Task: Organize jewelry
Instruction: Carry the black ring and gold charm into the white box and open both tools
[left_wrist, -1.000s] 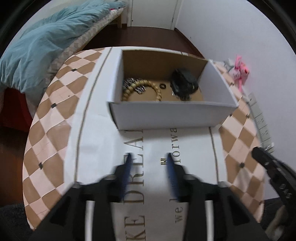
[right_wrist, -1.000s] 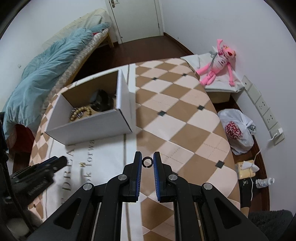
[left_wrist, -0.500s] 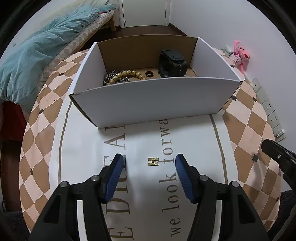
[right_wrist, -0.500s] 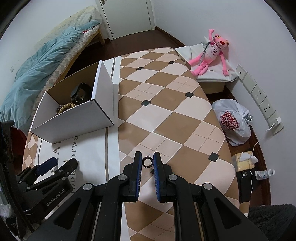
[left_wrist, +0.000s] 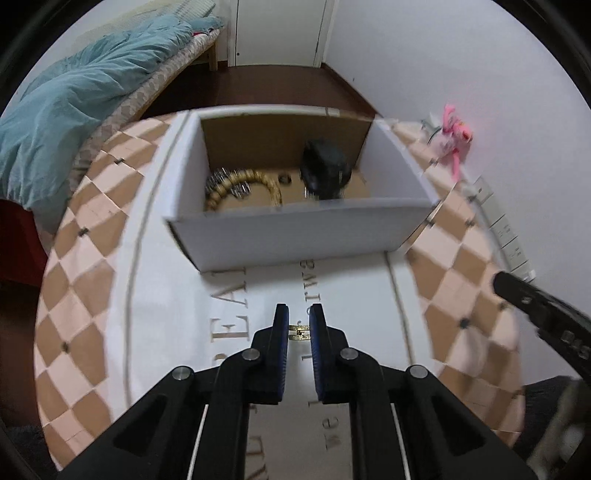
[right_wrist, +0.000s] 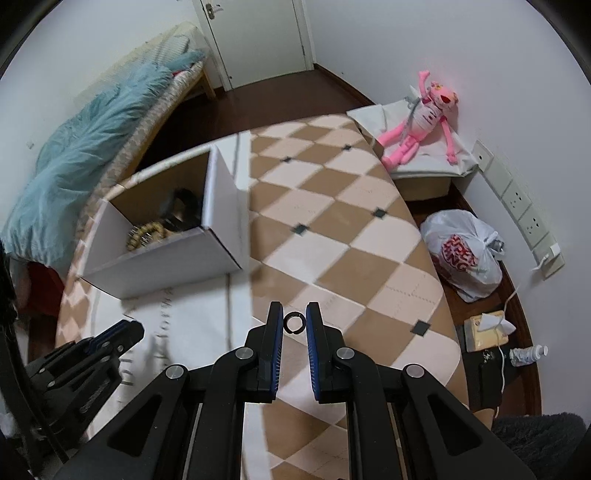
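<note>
on the checkered table (right_wrist: 332, 221), your left tongs (left_wrist: 299, 332) pinch a small gold charm (left_wrist: 300, 331); your right tongs (right_wrist: 294, 322) pinch a dark ring (right_wrist: 294, 322). the box (left_wrist: 295, 236) lies straight ahead of the left.

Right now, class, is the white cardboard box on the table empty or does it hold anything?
Not empty. The white cardboard box is open-topped and holds a tan beaded bracelet, a silvery chain, a small dark ring and a black watch-like object.
</note>
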